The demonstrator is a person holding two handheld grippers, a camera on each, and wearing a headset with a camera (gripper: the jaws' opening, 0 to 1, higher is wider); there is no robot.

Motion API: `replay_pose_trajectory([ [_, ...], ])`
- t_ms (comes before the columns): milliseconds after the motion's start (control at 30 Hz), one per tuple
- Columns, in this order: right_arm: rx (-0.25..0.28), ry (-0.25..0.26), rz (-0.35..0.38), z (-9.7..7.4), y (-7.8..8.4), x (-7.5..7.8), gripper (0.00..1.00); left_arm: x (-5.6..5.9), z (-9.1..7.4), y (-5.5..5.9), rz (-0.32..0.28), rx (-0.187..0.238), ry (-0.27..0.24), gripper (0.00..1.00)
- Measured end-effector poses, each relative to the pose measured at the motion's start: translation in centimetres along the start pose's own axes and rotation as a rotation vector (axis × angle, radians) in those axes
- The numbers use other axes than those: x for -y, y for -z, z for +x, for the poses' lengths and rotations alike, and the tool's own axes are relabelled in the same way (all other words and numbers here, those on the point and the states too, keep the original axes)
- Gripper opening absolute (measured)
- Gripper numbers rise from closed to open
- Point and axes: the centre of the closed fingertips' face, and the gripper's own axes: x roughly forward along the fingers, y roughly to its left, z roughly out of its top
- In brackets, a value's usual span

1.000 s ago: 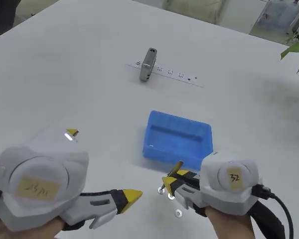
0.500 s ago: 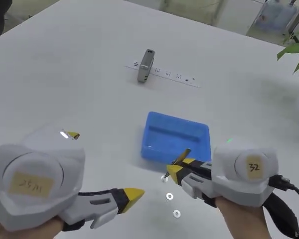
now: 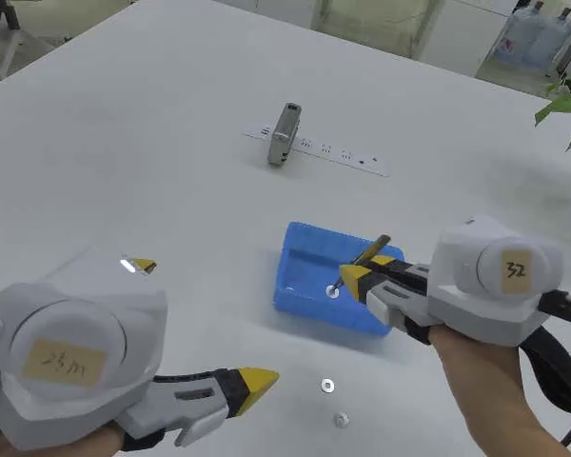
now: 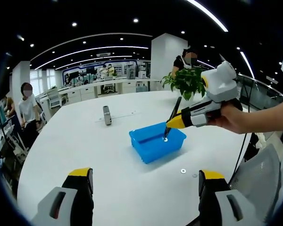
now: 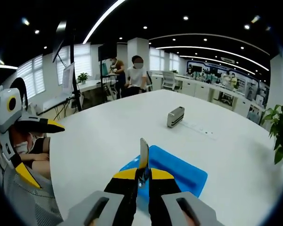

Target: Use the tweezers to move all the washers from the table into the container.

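holding slim metal tweezers (image 3: 366, 257): right tongs (image 3: 357, 274), closed tight on them. tweezer tips carry one small silver ring washer (image 3: 333, 291) over the inside of the blue rectangular plastic container (image 3: 305, 249). left tongs (image 4: 145, 175): spread wide, empty, above the white bench (image 3: 152, 143). two loose silver washers (image 3: 327, 386) lie on the bench, near the container's front wall.
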Motion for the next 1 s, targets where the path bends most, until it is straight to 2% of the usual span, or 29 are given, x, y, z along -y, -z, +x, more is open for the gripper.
replay_pose_trajectory([
  [167, -0.024, 0.021, 0.046, 1.5, 1.3, 0.9, 0.04, 0.1, 0.1, 0.2, 0.003, -0.007, 0.004, 0.95],
  [367, -0.063, 0.031, 0.06, 2.9, 2.9, 1.3, 0.04, -0.1, 0.1, 0.3, 0.001, -0.01, 0.002, 0.95],
  [633, -0.116, 0.027, 0.038, 4.3, 4.3, 1.4, 0.04, -0.1, 0.1, 0.3, -0.001, -0.009, 0.004, 0.94],
  [1000, -0.157, 0.012, 0.022, 5.1, 5.3, 1.2, 0.04, 0.1, 0.1, 0.2, 0.0, -0.011, 0.011, 0.94],
])
